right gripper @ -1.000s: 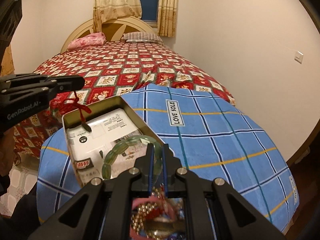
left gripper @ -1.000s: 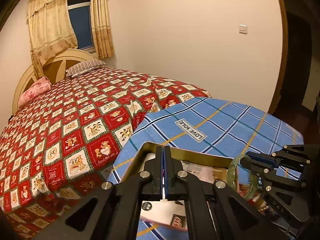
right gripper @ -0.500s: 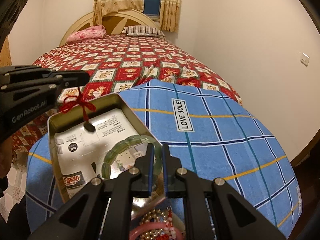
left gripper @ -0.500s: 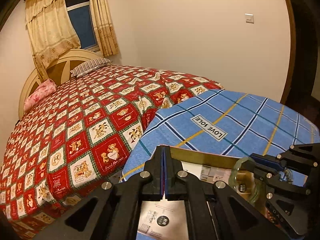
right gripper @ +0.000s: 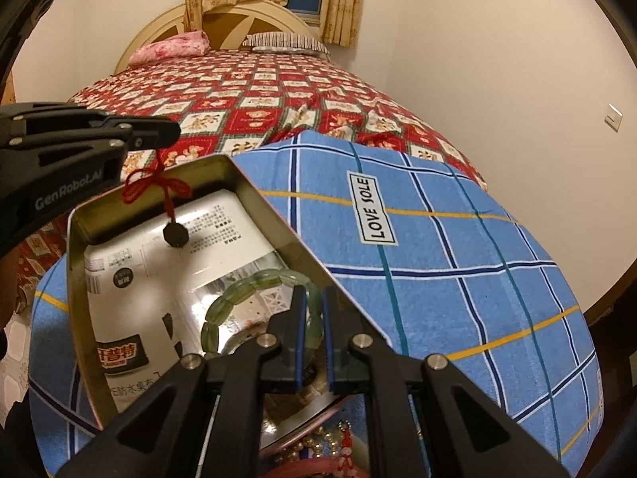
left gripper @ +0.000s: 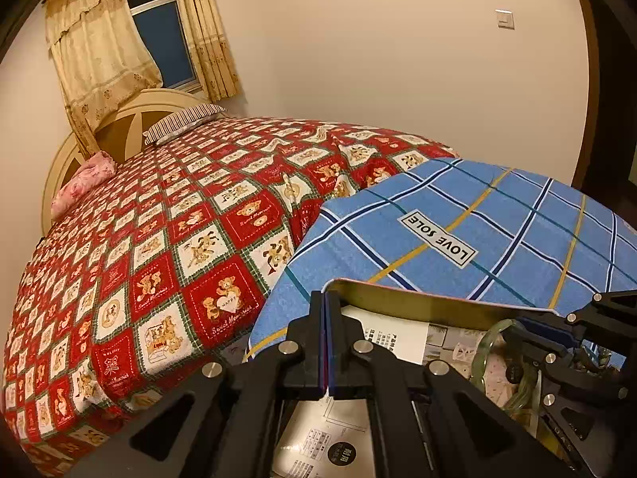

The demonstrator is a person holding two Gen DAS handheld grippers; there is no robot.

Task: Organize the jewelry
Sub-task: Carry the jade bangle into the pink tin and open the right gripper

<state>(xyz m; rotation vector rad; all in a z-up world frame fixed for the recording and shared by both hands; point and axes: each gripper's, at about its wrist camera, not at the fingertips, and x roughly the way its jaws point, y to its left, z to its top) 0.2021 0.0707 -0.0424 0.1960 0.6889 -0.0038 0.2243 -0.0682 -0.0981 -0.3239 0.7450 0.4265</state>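
A gold metal tin [right gripper: 254, 189] lies open on the blue plaid cloth [right gripper: 438, 263], a printed card on its floor. My left gripper [left gripper: 326, 342] is shut on a red knotted cord [right gripper: 157, 183] with a dark bead [right gripper: 176, 235]; it hangs over the tin's far corner. The left gripper shows at the upper left of the right wrist view [right gripper: 171, 131]. My right gripper [right gripper: 312, 334] is shut on a pale green bead bracelet [right gripper: 239, 294] and holds it over the tin. The bracelet [left gripper: 493, 342] and right gripper [left gripper: 525, 324] show in the left wrist view.
A heap of pink and pearl jewelry [right gripper: 318, 458] lies below my right gripper. The bed with a red teddy-bear quilt [left gripper: 159, 239] lies beyond the cloth. Pillows [right gripper: 175, 46] rest at the headboard. A plain wall stands on the right.
Both grippers have risen and moved forward over the tin. The cord with its bead and the green bracelet have moved with them, and the jewelry heap has dropped lower in view.
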